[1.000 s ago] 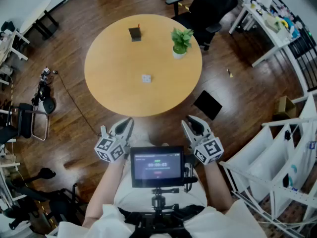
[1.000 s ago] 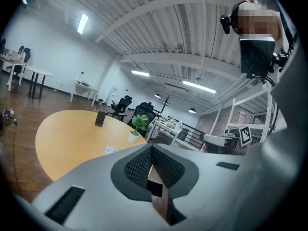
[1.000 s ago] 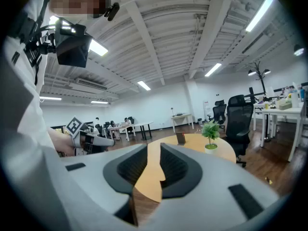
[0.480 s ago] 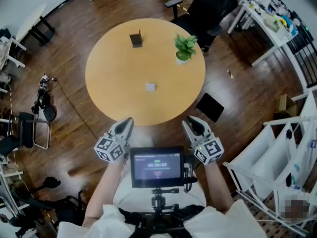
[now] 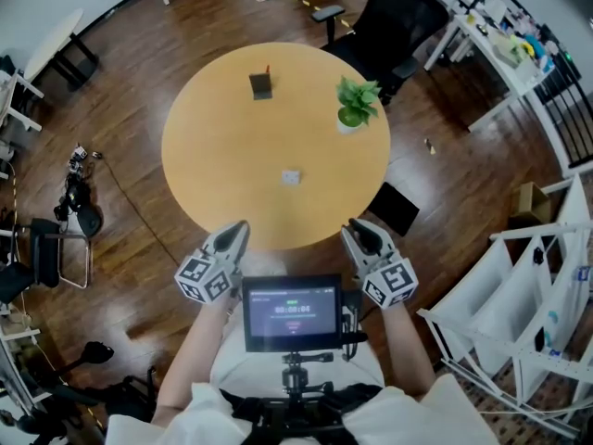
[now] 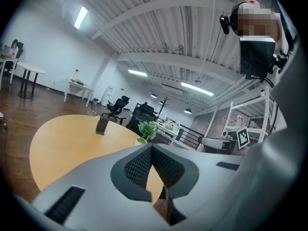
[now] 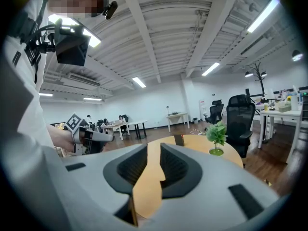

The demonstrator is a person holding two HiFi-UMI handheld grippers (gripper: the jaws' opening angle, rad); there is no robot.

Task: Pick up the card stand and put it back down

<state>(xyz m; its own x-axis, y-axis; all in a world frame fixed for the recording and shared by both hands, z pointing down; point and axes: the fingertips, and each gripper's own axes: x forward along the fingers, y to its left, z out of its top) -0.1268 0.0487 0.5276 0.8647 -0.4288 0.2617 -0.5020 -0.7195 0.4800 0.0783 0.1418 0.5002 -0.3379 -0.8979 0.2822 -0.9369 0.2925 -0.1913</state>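
Since the earlier frame the round wooden table has slid lower in the head view and lies nearer the person, while both grippers keep the same place at the bottom of the picture. The left gripper and right gripper are held side by side just short of the table's near edge, well apart from each other, tips pointing forward over the brown floor. Both bare forearms run back to the body with elbows bent. In the left gripper view, the left gripper's jaw tips meet, with nothing between them. In the right gripper view, the right gripper has its jaws a little apart; only the tabletop shows through the narrow gap, and nothing is held. The card stand, a dark upright slab with a red bit on top, stands on the far side of the table, well away from both grippers. A potted plant stands to its right near the rim, and a small white square item lies nearer the person. Each gripper carries a cube with black-and-white square markers. A screen mounted at the chest shows lines of text too small to read.
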